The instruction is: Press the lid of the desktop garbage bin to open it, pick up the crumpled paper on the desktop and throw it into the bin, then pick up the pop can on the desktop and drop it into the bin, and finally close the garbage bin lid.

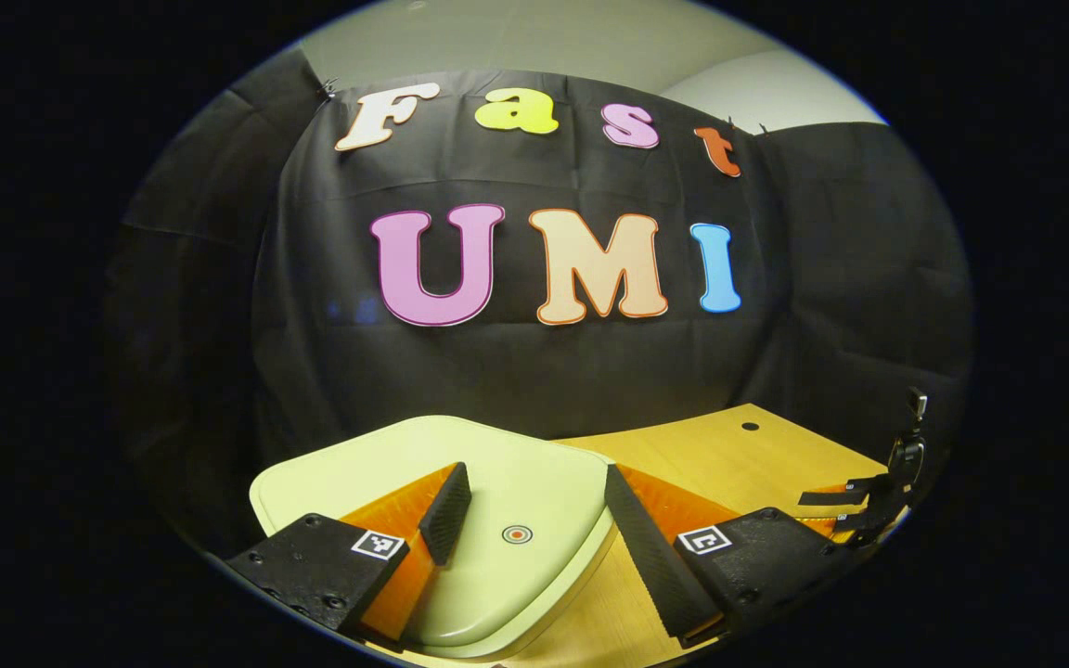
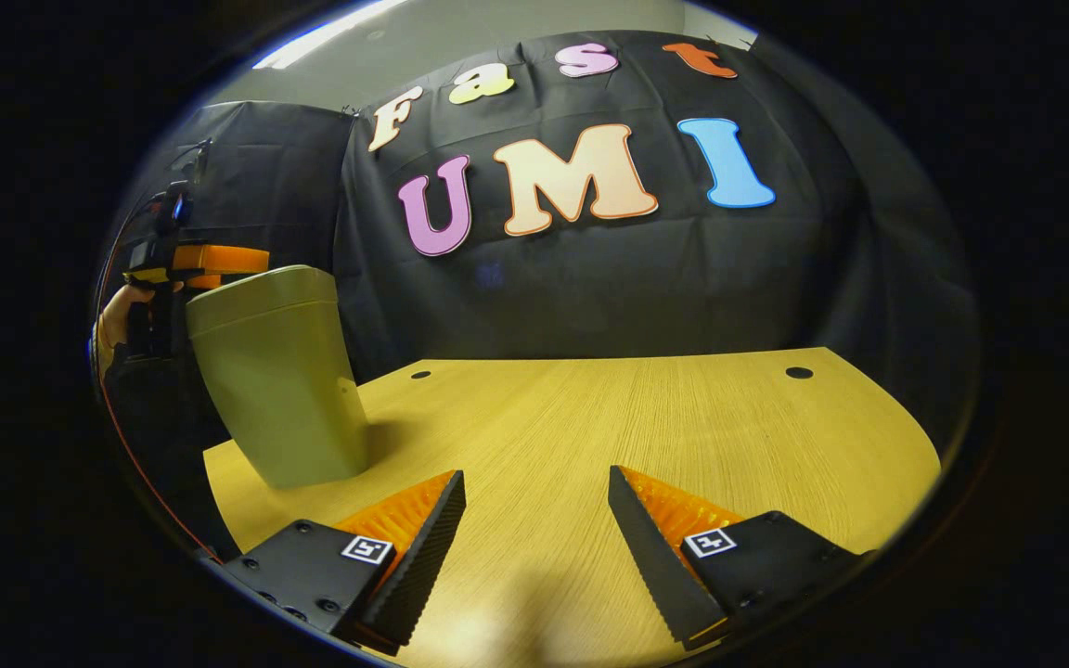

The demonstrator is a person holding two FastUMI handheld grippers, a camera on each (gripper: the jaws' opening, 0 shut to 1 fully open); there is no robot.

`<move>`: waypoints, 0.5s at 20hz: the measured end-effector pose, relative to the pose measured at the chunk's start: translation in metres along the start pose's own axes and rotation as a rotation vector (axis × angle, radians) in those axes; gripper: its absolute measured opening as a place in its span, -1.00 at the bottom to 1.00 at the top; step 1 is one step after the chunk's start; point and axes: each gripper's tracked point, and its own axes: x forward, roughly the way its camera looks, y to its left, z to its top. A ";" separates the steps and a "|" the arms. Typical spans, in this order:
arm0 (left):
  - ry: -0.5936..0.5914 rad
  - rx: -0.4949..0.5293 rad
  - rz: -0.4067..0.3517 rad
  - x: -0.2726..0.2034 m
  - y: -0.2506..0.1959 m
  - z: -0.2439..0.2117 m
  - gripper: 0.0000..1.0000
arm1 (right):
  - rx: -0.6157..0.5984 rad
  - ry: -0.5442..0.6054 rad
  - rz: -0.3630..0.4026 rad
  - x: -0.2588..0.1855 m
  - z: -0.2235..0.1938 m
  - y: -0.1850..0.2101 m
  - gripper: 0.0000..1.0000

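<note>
One garbage bin (image 2: 279, 380) is seen on the wooden desktop (image 2: 637, 436), and two grippers are counted. In the right gripper view the bin is shown as a pale green, smooth-sided tub, tapering toward its base, standing upright near the desk's left edge with its lid (image 1: 460, 482) closed. In the left gripper view the lid is seen from above, flat and rounded, marked by a small ringed dot (image 1: 517, 533). The left gripper (image 1: 534, 520) is held wide open just above the lid, nothing being gripped. The right gripper (image 2: 534, 529) is held wide open over bare desktop, well apart from the bin, gripping nothing. Two small dark holes (image 2: 799, 373) are noted in the desktop.
</note>
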 end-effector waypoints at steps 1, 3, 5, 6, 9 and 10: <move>0.001 0.001 -0.002 0.000 -0.001 0.001 0.84 | 0.000 -0.001 -0.001 0.001 0.000 0.000 0.96; 0.001 0.006 -0.006 -0.004 -0.005 0.006 0.87 | 0.001 -0.003 -0.001 -0.001 0.000 -0.001 0.96; -0.058 0.004 -0.043 -0.009 -0.019 0.025 0.86 | 0.002 -0.008 -0.002 -0.001 0.002 0.000 0.96; -0.099 0.009 -0.066 -0.012 -0.028 0.036 0.85 | 0.002 -0.007 -0.002 0.000 0.003 0.000 0.95; -0.195 -0.002 -0.168 -0.022 -0.066 0.056 0.84 | 0.000 -0.007 -0.010 -0.001 0.001 -0.001 0.95; -0.220 -0.016 -0.210 -0.026 -0.081 0.058 0.84 | 0.001 -0.006 -0.010 0.000 0.002 0.000 0.95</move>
